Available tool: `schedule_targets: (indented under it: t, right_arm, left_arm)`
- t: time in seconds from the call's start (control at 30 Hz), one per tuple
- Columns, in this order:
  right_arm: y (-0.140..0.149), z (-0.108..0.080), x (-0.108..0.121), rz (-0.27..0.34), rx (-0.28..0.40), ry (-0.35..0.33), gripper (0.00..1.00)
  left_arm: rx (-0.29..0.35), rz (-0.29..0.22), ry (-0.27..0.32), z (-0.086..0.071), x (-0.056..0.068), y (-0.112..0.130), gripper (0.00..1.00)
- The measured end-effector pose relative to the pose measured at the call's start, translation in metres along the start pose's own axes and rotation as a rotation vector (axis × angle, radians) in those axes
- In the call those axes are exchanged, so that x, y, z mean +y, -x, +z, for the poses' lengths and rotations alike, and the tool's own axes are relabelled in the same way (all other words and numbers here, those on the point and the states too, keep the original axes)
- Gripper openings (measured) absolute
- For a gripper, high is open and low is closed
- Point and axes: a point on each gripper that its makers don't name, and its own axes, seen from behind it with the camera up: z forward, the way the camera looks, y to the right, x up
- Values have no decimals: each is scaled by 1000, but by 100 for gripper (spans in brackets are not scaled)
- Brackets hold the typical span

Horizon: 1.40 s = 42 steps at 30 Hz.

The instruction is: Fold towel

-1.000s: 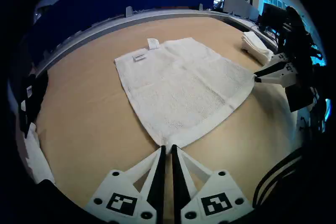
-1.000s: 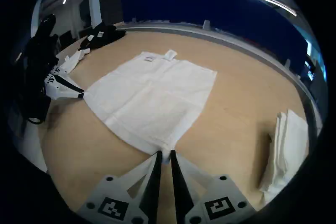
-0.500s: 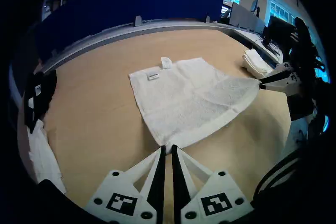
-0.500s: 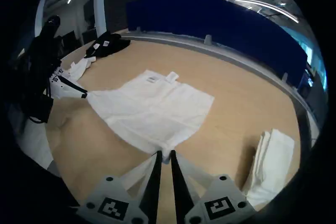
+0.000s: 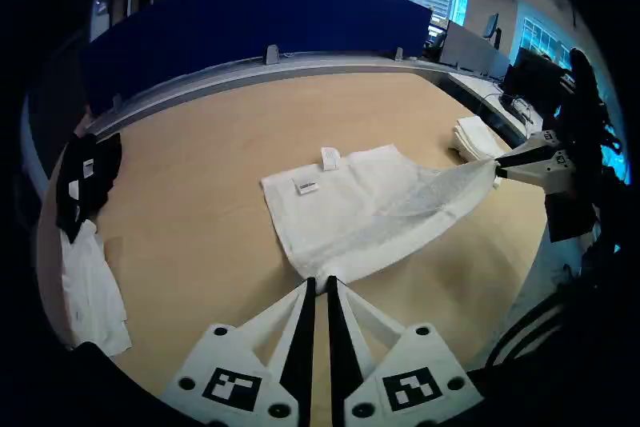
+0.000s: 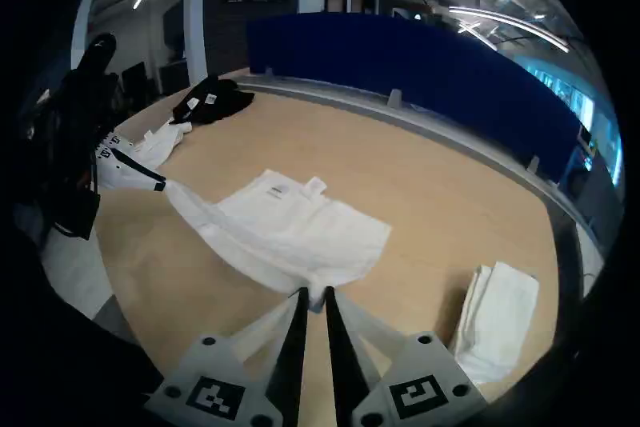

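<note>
1. Plainly, two small tags (image 5: 330, 157) sit on the towel's (image 5: 360, 203) far edge at the centre of the left gripper view. They are too small to read.
2. Each gripper carries black-and-white square markers (image 5: 236, 389) at the bottom of its own view; these are patterns, not writing.
3. At bottom centre of the left gripper view, the left gripper (image 5: 320, 279) is clenched on the towel's near corner.
4. At bottom centre of the right gripper view, the right gripper (image 6: 314, 291) pinches another corner of the towel (image 6: 296, 227).
5. The edge between the two pinched corners hangs off the table (image 5: 200, 155). The tagged far part lies flat on it.
6. At right of the left gripper view, the right gripper (image 5: 500, 171) grips the towel's corner, near a stack (image 5: 476, 137) of folded white cloths.
7. At left of that view, a black cloth (image 5: 84, 179) and a white cloth (image 5: 92, 291) lie well apart from the towel.
</note>
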Motion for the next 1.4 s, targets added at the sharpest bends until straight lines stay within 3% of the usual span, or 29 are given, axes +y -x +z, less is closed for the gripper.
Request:
schedule_targets:
  t: [0.27, 0.7, 1.0, 1.4]
  right_arm:
    - [-2, -21, -6, -3, -4, -5, 16]
    - [1, -20, -5, -14, -19, -7, 16]
    - [-4, 2, 10, -24, -39, 10, 16]
    - [-4, 49, 38, 11, -68, 17, 16]
  left_arm:
    - [11, -7, 10, -22, 8, -8, 10]
    - [20, -13, -1, -18, 4, -13, 10]
    - [38, -17, -18, 5, -6, -28, 10]
    - [38, -12, -36, 54, -25, -42, 10]
